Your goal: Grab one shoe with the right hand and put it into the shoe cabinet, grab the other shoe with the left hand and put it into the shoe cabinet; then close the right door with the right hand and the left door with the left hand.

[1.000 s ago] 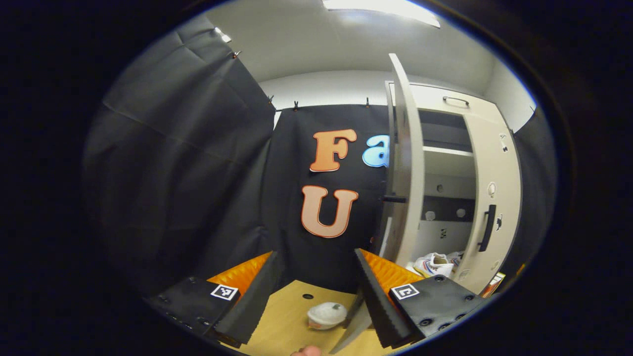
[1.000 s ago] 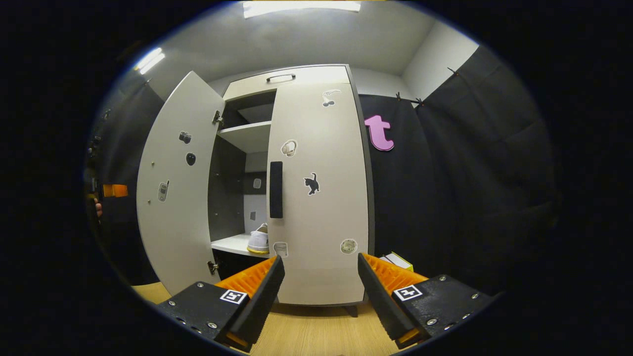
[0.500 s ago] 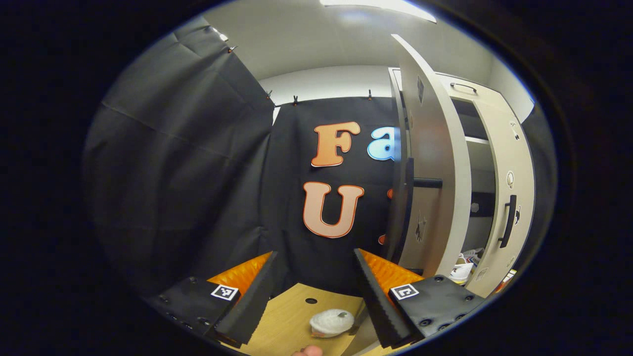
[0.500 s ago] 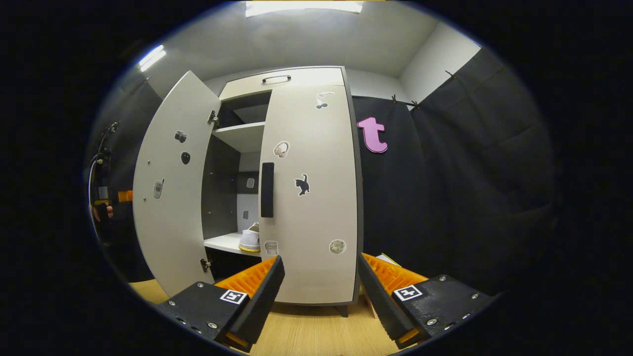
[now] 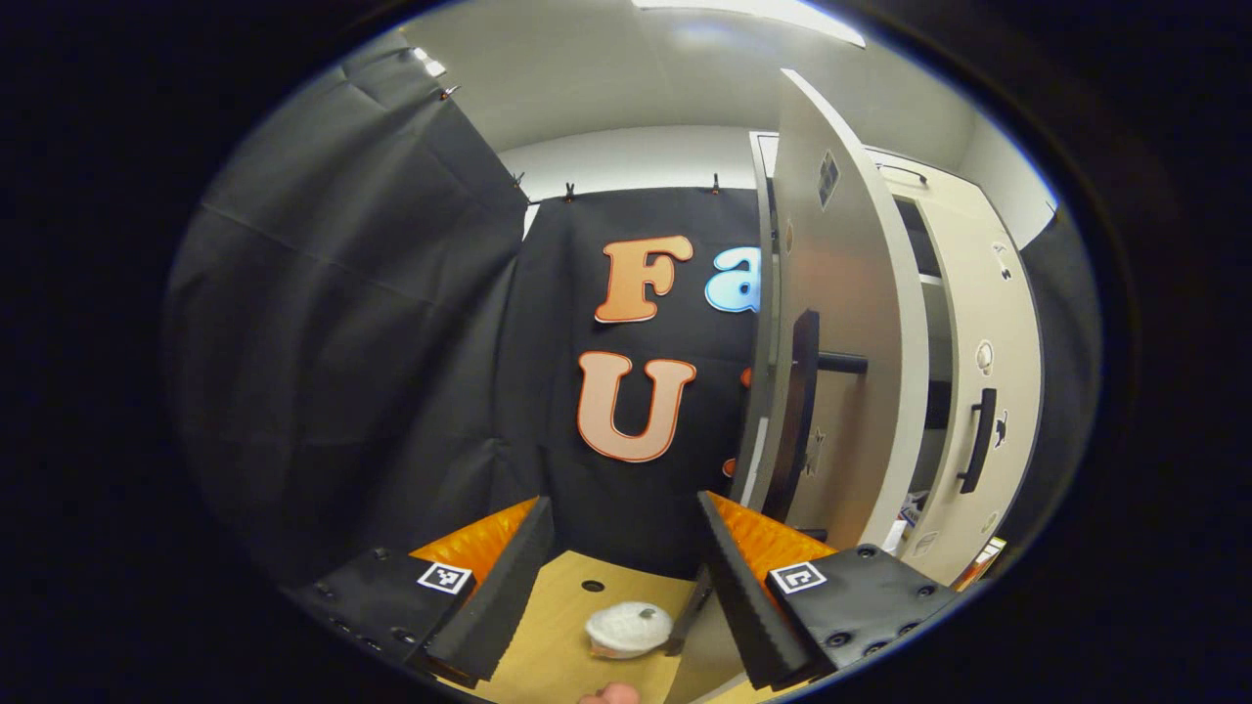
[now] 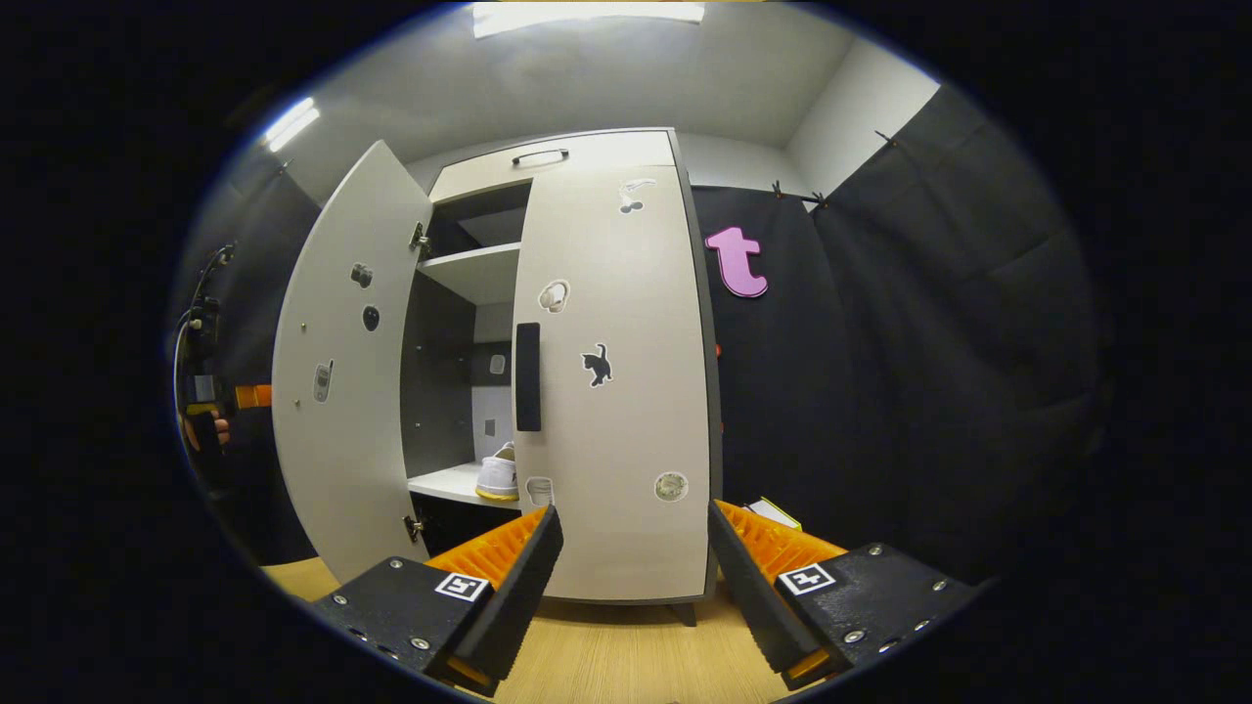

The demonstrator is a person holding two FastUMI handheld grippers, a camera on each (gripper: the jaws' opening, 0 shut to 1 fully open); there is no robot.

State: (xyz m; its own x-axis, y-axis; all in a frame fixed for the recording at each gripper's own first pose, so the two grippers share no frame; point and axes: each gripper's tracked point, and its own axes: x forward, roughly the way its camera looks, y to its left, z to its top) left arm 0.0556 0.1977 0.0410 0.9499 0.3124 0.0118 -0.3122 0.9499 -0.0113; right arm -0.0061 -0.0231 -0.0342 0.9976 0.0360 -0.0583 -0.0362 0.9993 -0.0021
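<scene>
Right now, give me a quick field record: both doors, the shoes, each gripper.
right door: shut
left door: open, swung partway in, a gap left
shoe: one visible on the shelf inside the cabinet
second shoe: cannot tell, hidden behind the doors
left gripper: open, empty, beside the left door's outer face
right gripper: open, empty, facing the right door
step left: close the left door

A shoe [image 6: 498, 473] sits on the cabinet [image 6: 587, 156] shelf [image 6: 452, 481], behind the right door [image 6: 616, 411].
</scene>
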